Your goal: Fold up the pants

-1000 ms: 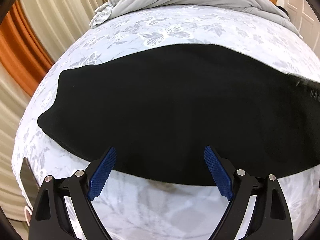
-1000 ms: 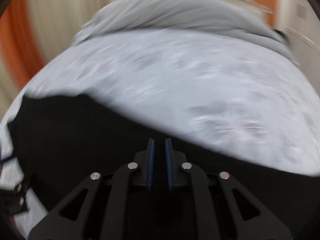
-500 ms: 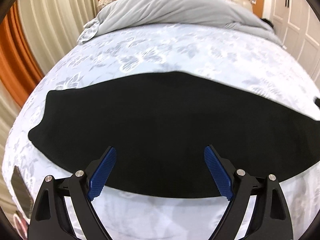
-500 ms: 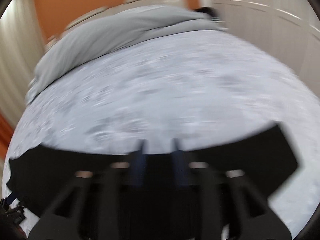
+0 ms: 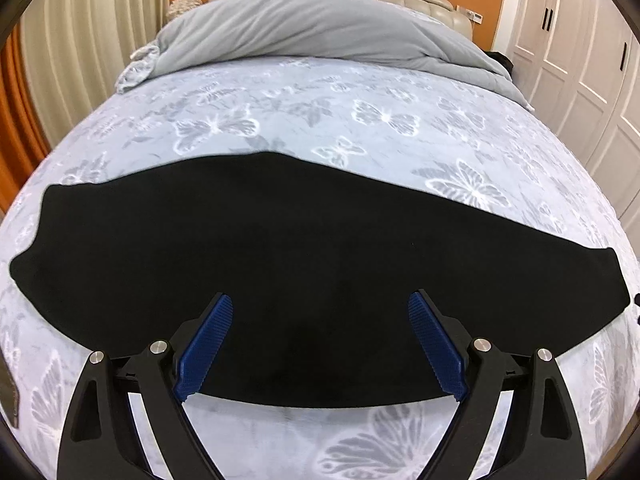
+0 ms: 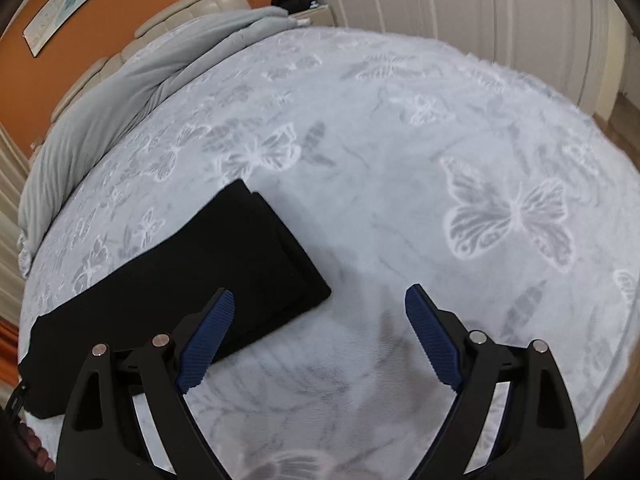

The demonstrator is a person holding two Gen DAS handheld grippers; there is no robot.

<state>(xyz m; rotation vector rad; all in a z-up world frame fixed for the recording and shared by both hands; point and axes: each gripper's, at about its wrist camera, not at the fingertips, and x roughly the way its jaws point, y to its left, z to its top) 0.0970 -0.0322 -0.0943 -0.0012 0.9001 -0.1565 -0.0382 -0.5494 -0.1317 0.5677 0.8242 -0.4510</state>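
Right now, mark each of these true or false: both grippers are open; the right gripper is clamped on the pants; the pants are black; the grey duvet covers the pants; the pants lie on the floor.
1. Both grippers are open. True: the left gripper and the right gripper both stand wide with nothing gripped.
2. The right gripper is clamped on the pants. False: its jaws have just been opening, with only the bedsheet between them.
3. The pants are black. True.
4. The grey duvet covers the pants. False: it is bunched by the headboard, apart from them.
5. The pants lie on the floor. False: they lie on the bedsheet.
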